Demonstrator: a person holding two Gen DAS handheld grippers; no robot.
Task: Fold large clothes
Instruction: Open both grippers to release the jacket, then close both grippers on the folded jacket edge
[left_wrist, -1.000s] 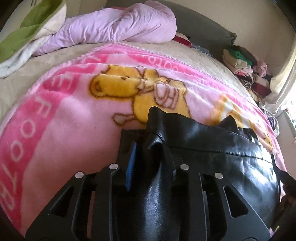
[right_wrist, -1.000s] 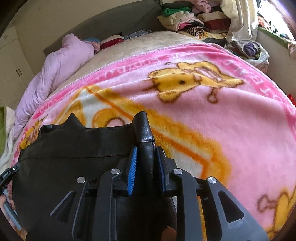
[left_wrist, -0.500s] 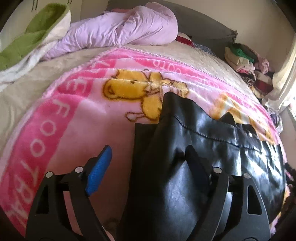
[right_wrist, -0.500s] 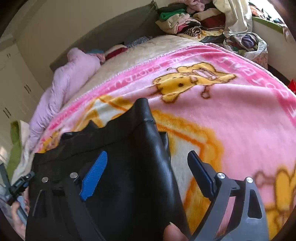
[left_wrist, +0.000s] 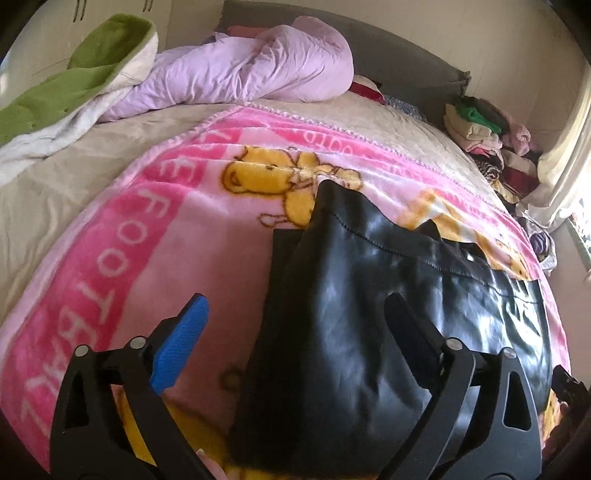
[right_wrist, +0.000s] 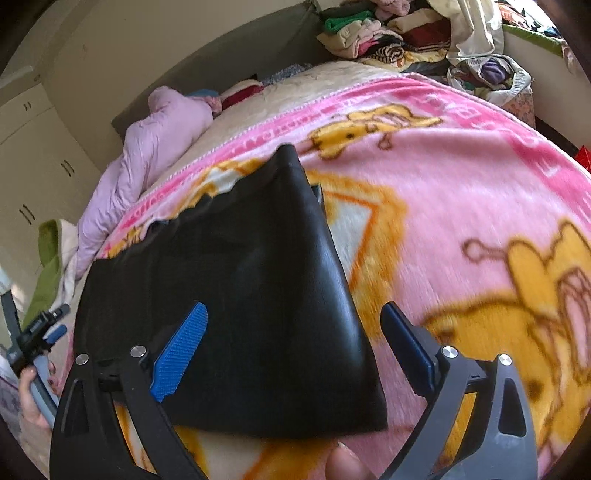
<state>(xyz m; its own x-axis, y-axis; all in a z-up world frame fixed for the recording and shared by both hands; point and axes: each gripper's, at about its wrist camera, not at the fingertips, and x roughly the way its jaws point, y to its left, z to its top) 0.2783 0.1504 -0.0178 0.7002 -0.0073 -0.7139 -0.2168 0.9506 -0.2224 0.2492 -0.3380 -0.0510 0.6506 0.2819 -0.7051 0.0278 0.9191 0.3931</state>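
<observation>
Both grippers — left gripper (left_wrist: 295, 332), right gripper (right_wrist: 295, 332) — are opening wide, empty, above the shiny black leather garment (left_wrist: 369, 314) on the pink cartoon-print fleece blanket (left_wrist: 166, 240).

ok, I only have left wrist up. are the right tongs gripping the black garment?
Observer: No. The right tongs are opening. The black garment lies between the pads on the pink blanket, with neither pad pressing on it.
Operator: How does its right-hand edge look?
Observer: It looks tidy. In the right wrist view that edge runs straight from a peak at the far end to a square near corner.
Operator: Is anything by that corner?
Observer: A fingertip shows at the bottom of the frame, right by the near hem. I cannot tell whether it touches.
</observation>
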